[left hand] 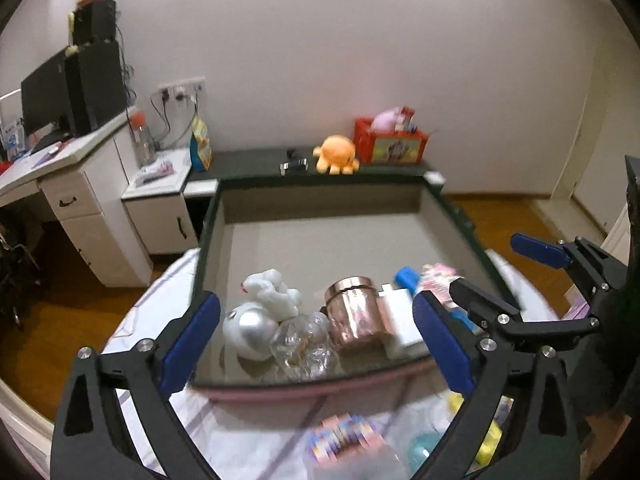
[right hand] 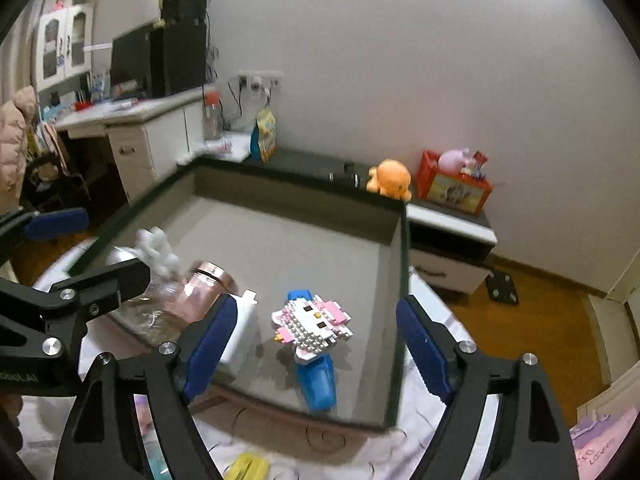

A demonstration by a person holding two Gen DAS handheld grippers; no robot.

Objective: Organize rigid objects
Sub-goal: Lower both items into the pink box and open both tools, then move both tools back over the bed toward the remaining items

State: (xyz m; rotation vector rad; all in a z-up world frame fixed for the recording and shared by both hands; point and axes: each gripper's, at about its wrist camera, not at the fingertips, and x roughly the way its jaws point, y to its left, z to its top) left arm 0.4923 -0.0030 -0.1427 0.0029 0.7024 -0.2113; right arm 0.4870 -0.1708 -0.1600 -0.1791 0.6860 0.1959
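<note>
Blue-padded fingers (left hand: 192,344) of the left gripper (left hand: 316,344) stand released at the lower edge, nothing between them. Just past them, a shallow grey box (left hand: 320,236) holds a copper jar (left hand: 354,312) at centre, beside a silver ball (left hand: 252,326). Released too, the right gripper (right hand: 320,344) frames a pink block-built cat figure (right hand: 312,326) lying on a blue toy (right hand: 318,380) in the box's lower right.
</note>
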